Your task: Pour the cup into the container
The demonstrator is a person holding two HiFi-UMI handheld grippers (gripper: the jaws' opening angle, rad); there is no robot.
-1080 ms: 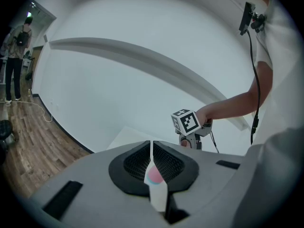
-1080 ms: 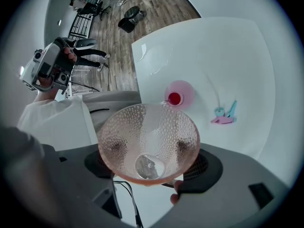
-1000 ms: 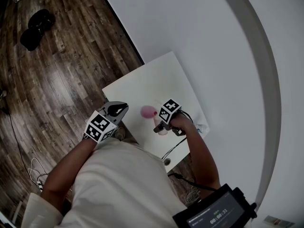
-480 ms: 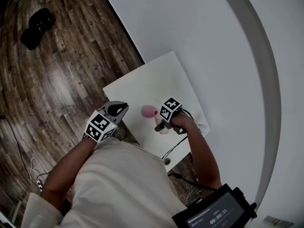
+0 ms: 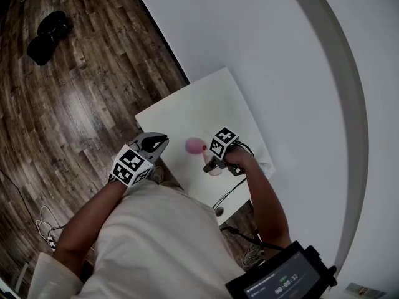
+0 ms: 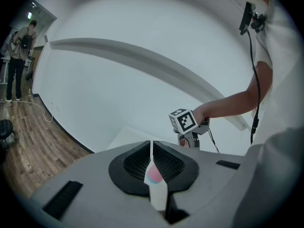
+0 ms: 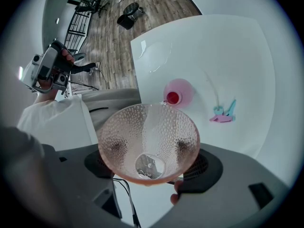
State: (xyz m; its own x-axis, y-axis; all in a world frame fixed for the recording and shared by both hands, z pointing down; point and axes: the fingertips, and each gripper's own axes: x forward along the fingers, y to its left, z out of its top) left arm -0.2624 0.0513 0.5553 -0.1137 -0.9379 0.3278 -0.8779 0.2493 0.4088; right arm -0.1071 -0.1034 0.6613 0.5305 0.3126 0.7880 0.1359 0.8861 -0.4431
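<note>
While your left gripper hung closed and empty, your right gripper stayed clamped on the pink cup, barely shifting and apparently drained, just short of the pink container on the white table, so pouring looked finished.

the head view looks steeply down on the white table from above. the left gripper view faces the right gripper; the right gripper view looks down closely. all share the pink container.

The clear pink dimpled cup is hanging tilted — its rim beside the small pink container, which is standing upright.
</note>
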